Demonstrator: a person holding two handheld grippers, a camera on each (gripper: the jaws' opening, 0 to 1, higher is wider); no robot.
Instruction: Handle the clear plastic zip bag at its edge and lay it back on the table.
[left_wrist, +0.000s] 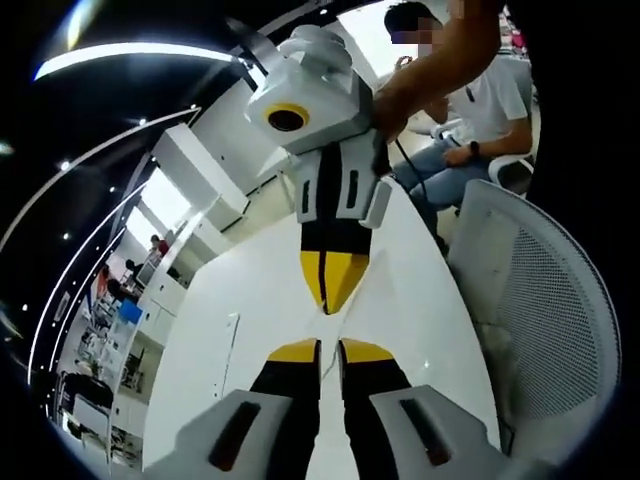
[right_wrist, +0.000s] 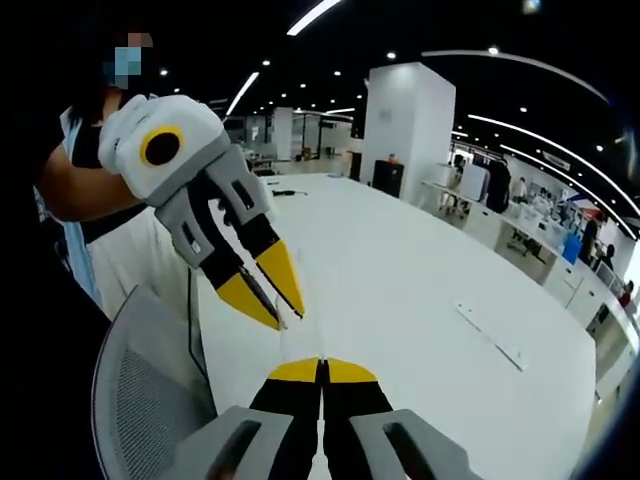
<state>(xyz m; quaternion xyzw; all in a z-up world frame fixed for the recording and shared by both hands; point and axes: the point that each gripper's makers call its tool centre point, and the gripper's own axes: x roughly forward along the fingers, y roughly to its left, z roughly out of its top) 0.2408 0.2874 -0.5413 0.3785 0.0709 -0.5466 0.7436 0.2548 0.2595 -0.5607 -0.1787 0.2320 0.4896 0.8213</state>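
**Two grippers meet tip to tip over the white table**

In the left gripper view, the left gripper (left_wrist: 330, 348) rises from the bottom with its jaws nearly together; whether they pinch anything I cannot tell. Facing it, the right gripper (left_wrist: 328, 300) has its yellow tips closed. The clear zip bag cannot be made out against the table (left_wrist: 250, 290). A mesh chair (left_wrist: 540, 300) stands at the right. In the right gripper view, the right gripper (right_wrist: 322, 365) is closed, the left gripper (right_wrist: 285, 312) just beyond it.
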